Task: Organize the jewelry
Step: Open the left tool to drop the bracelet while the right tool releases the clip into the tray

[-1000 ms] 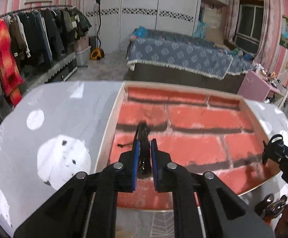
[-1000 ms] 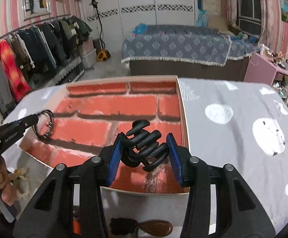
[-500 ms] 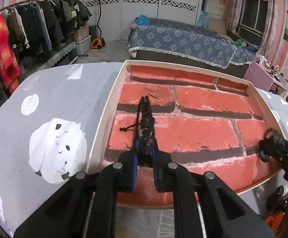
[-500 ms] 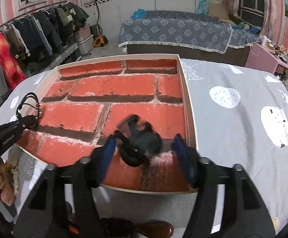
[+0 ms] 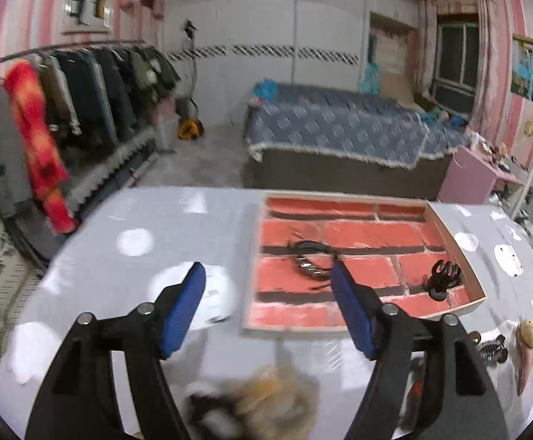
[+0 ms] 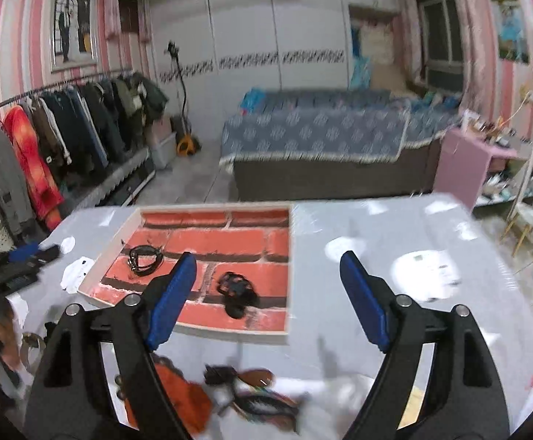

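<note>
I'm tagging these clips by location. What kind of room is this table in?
Most likely a bedroom in a home. A bed with a blue patterned cover stands behind the table, a clothes rack full of hanging coats lines the left wall, and a white wardrobe fills the back wall.

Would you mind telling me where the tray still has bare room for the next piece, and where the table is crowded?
In the tray, the far brick rows beyond the black bracelet and the black hair claw lie bare, as does the strip between them. The near table edge is crowded: a fluffy scrunchie, a small claw clip and blurred accessories.
</note>
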A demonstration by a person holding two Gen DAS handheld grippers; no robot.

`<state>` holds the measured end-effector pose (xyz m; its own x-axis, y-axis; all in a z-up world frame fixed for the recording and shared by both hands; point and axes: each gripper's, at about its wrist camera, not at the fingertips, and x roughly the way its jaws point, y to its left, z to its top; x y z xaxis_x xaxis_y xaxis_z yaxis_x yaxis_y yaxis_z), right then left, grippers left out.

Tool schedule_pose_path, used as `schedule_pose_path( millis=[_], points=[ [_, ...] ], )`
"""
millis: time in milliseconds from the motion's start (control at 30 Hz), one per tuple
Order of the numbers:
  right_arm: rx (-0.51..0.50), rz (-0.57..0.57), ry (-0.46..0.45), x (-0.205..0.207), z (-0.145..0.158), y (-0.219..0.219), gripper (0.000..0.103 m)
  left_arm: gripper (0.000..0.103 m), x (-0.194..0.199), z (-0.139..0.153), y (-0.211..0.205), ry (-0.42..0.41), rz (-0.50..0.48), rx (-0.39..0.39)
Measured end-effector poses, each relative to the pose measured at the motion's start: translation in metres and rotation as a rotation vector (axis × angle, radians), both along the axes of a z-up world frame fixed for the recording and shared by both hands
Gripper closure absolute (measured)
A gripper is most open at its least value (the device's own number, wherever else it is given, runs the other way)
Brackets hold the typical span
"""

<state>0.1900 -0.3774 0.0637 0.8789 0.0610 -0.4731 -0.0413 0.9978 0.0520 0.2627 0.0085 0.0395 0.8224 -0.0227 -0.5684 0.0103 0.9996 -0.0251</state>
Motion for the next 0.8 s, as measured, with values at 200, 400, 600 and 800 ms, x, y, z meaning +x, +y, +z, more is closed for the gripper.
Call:
schedule_pose_path(
  millis=[200, 400, 600, 800],
  points=[
    [-0.058, -0.049, -0.093, -0.084, -0.007, -0.010, 0.021, 0.032, -0.071, 0.000, 0.037, -0.050, 0.053, 0.013],
    [-0.031, -0.049, -0.042, -0.133, -0.049, -0.008, 0.020, 0.029, -0.140, -0.039, 0.039, -0.068, 0.071, 0.007],
    [-0.014, -0.046, 0.066, -0.145, -0.088, -0.002, 0.019, 0.029, -0.165, -0.069, 0.026, -0.006, 0.023, -0.008],
    [-0.025, -0.037, 0.075, -0.147, -0.091, 0.002, 0.018, 0.029, -0.172, -0.074, 0.021, 0.008, 0.011, -0.010]
  ],
)
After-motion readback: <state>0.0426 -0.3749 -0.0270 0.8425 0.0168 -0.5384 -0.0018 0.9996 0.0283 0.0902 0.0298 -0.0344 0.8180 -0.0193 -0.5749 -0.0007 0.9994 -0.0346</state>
